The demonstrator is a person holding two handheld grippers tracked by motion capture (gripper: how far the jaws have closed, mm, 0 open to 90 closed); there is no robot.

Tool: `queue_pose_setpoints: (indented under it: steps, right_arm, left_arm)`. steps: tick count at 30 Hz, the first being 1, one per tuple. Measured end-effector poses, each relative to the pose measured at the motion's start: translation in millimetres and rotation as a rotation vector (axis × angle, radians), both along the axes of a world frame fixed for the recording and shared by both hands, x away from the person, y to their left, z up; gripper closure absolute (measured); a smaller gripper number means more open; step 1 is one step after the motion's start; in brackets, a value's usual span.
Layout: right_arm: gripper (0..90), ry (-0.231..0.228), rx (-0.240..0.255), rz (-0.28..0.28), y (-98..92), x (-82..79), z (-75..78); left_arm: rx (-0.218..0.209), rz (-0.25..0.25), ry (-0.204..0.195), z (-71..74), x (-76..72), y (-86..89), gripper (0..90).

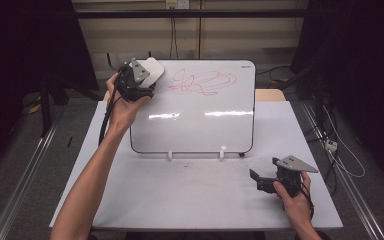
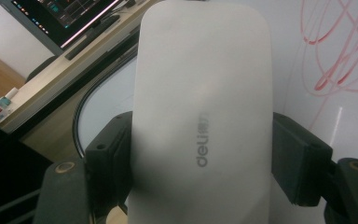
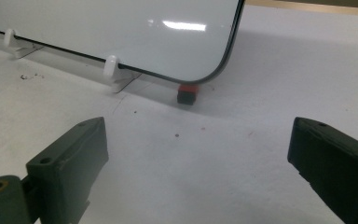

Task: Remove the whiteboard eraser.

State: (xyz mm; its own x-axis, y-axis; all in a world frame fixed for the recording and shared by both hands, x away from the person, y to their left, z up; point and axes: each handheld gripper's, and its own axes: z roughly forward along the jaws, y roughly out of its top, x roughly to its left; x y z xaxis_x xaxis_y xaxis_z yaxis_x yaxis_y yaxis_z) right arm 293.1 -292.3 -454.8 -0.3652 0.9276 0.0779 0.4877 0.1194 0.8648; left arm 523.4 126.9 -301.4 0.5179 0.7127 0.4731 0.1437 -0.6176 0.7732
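A whiteboard (image 1: 195,130) stands propped on the white table (image 1: 190,200), with a red scribble (image 1: 200,82) near its top. At its upper left corner my left gripper (image 1: 147,82) is shut on a white eraser (image 1: 152,70), which rests against the board. In the left gripper view the eraser (image 2: 205,93) bears a grey "deli" mark, and the black pads (image 2: 300,158) press on both its sides, with the scribble (image 2: 340,56) to its right. My right gripper (image 1: 260,180) rests low on the table at the front right, open and holding nothing (image 3: 198,158).
Two white clip feet (image 1: 170,155) hold the board's lower edge. A small red-and-black block (image 3: 187,93) sits under its lower right corner. A monitor (image 2: 65,18) stands behind the board. Cables (image 1: 345,160) lie on the floor at right.
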Motion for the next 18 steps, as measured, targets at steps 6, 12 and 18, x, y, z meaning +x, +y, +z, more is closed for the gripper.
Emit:
queue_pose_setpoints:
  steps: [6, 12, 18]
  right_arm:
    - [5.1, 0.001, 0.000, 0.002, 0.4, 0.3, -0.3]
    - [5.1, 0.003, 0.001, 0.003, 0.5, 1.0, -0.7]
    - [5.2, 0.006, 0.003, 0.002, 0.2, 0.9, -0.7]
  left_arm:
    - [0.015, 0.001, 0.000, 0.9, -0.3, -1.1, 30.7]
    - [-0.010, 0.004, 0.030, 3.7, -0.6, 0.1, 30.9]
    - [-0.036, -0.005, 0.050, 5.7, -0.2, 2.2, 31.1]
